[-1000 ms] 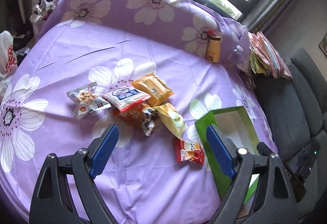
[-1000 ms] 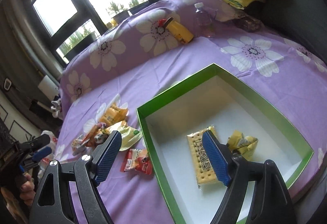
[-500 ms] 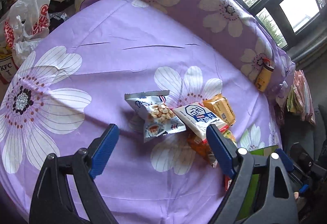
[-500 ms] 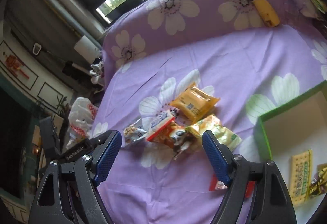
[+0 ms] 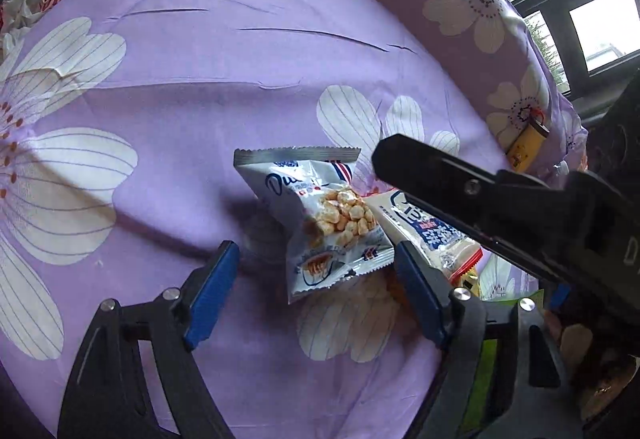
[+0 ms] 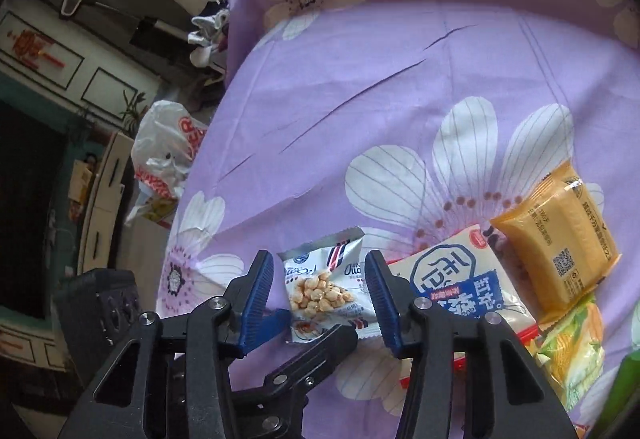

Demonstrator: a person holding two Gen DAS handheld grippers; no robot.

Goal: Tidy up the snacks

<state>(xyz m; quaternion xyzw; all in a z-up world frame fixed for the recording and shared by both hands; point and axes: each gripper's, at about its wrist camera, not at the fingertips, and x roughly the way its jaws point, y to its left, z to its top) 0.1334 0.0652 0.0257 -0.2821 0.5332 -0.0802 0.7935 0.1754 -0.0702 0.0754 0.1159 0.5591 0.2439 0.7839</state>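
On the purple flower-print bed sheet (image 5: 240,51), a silver-white foil packet of puffed snack balls (image 5: 320,223) lies flat, leftmost of the loose pile, so it is the easiest to take. The left hand-held gripper (image 5: 316,291) straddles its near edge, jaws just narrowed but clear of the foil. The right hand-held gripper (image 6: 316,299) has also been closing, its blue pads either side of that packet, not yet pressing. Beside it lie a white-and-blue biscuit packet (image 6: 460,283) and an orange pillow packet (image 6: 556,239).
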